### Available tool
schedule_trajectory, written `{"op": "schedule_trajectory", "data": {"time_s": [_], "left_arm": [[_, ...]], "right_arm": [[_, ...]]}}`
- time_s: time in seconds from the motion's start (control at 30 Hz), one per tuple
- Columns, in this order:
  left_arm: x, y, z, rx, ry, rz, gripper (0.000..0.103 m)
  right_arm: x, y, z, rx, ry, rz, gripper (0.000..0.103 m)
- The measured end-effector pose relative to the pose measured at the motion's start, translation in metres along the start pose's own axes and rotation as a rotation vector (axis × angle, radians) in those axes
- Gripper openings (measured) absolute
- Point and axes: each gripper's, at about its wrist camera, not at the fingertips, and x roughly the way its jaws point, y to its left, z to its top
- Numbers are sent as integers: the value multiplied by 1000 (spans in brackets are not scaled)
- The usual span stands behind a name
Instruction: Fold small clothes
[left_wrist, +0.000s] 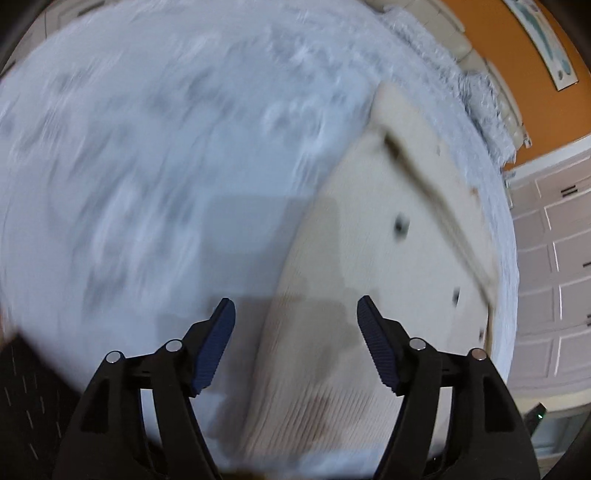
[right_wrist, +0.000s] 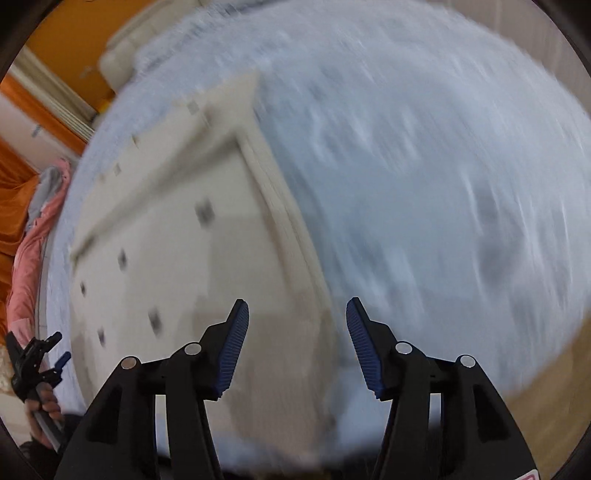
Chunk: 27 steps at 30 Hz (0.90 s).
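Observation:
A cream knitted garment (left_wrist: 388, 258) with small dark motifs lies flat on a pale blue-white bedspread (left_wrist: 147, 147); both views are blurred. My left gripper (left_wrist: 295, 306) hangs open over the garment's near left edge, nothing between its blue pads. In the right wrist view the garment (right_wrist: 166, 229) fills the left half, one long ribbed edge running down the middle of the bedspread (right_wrist: 424, 184). My right gripper (right_wrist: 298, 306) stands open above that edge, empty. The left gripper (right_wrist: 61, 347) shows small at the lower left, a hand around its handle.
An orange wall with a framed picture (left_wrist: 546, 44) and white drawers (left_wrist: 554, 258) lie beyond the bed's edge. A cream headboard (left_wrist: 454, 33) is at the far end. A pink garment (right_wrist: 33, 251) lies off the bed's left side. Wooden floor (right_wrist: 546, 387) shows at the right.

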Motion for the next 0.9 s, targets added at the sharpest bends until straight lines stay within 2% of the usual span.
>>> {"op": "schedule_trajectory", "data": {"time_s": [0.1,0.17,0.2,0.27,0.33,0.37,0.4,0.43,0.47,0.53,0.67,0.77,0.9], "left_arm": [[5,5,-30,-12,40,-13,71],[4,0,-40,-11,23,-34,84],[6,-5,-43,-7,31,-49,86],[14,-13,-49,0,48,-63,92],[17,-21,-51,37,44,-14,90],[17,-26,-51,50,44,6,74],[14,-29,-50,62,43,-9,58],[13,-31,-48,68,62,-31,27],[11,-31,-46,63,87,-56,9],[0,-31,-44,51,75,-84,8],[-40,-38,-46,95,-8,-116,7],[-74,-39,-54,112,-46,-141,6],[-102,-34,-73,126,-43,-150,6]], "right_arm": [[8,-12,-34,64,86,69,55],[19,-8,-47,85,135,111,57],[23,-1,-52,82,148,127,58],[30,18,-51,57,134,129,62],[35,30,-57,41,116,124,62],[37,36,-58,35,113,107,61],[38,43,-53,27,100,101,51],[36,46,-52,21,86,106,39],[33,49,-50,12,78,110,13],[19,58,-49,-8,26,127,12],[-26,69,-45,-71,-98,166,10],[-54,69,-49,-106,-148,180,9],[-88,64,-67,-177,-179,168,7]]}}
